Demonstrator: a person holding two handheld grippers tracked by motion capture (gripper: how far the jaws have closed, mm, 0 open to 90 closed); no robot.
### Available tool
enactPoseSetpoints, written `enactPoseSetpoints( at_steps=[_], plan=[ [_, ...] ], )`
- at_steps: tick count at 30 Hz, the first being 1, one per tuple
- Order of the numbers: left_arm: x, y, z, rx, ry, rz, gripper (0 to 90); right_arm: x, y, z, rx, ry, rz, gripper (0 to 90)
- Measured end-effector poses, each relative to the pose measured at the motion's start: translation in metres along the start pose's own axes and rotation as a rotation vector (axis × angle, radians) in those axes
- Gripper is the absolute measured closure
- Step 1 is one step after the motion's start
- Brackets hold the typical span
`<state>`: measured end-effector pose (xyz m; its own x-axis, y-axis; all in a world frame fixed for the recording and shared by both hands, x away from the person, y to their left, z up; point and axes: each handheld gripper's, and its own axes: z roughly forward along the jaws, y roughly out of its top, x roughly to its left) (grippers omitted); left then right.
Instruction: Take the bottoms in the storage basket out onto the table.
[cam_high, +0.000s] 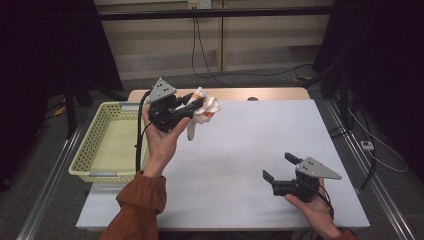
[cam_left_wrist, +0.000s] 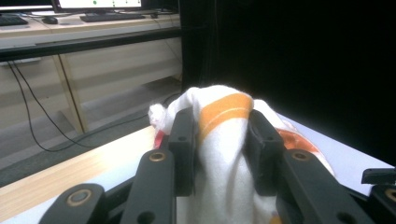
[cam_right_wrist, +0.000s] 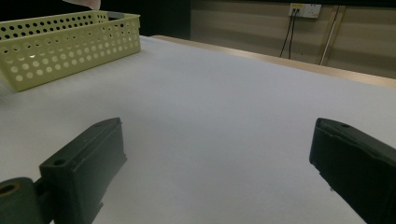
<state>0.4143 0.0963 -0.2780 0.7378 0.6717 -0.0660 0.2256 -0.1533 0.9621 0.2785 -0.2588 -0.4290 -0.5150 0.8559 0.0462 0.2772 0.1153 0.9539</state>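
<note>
Up at the far left of the white surface (cam_high: 240, 150), the left gripper (cam_high: 196, 103) is held above it in the person's left hand (cam_high: 162, 137), with its jaws pinching a white cloth (cam_high: 204, 111) that has orange stripes. From the high view the cloth is bunched around the jaw tips, and a narrow tail hangs straight down from them, so its long axis runs roughly vertical and its loose end points at the surface. In the left gripper view the cloth (cam_left_wrist: 224, 154) sits squeezed between the two black jaws, an orange band crossing its top. Just left of that gripper stands a pale yellow perforated basket (cam_high: 95, 145) at the surface's left edge. Well apart, near the front right corner, the right gripper (cam_high: 280, 167) rests low in the right hand (cam_high: 312, 207), its jaws spread wide with nothing between them.
</note>
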Motion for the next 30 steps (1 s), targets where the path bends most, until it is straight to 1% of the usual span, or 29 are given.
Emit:
enactPoseSetpoints(
  at_steps=[8,16,18,22,26,30],
  plan=[
    [-0.005,-0.002,0.012,0.012,-0.016,-0.009,67.9,0.000,0.000,0.000,-0.001,0.002,-0.002,3.3],
    [-0.011,-0.004,0.021,0.021,-0.027,-0.002,67.8,0.000,0.000,0.000,-0.001,0.003,-0.002,3.3],
    [-0.012,-0.005,0.023,0.016,-0.032,-0.004,67.8,0.000,0.000,0.000,-0.001,0.003,-0.002,3.3],
    [-0.015,-0.006,0.028,0.023,-0.044,-0.002,67.8,0.000,0.000,0.000,-0.001,0.004,-0.002,3.3],
    [-0.017,-0.008,0.033,0.034,-0.045,0.008,67.8,0.000,0.000,0.000,-0.001,0.005,-0.003,3.3],
    [-0.018,-0.011,0.037,0.042,-0.045,0.002,67.8,0.000,0.000,0.000,0.000,0.004,-0.002,3.3]
  ],
)
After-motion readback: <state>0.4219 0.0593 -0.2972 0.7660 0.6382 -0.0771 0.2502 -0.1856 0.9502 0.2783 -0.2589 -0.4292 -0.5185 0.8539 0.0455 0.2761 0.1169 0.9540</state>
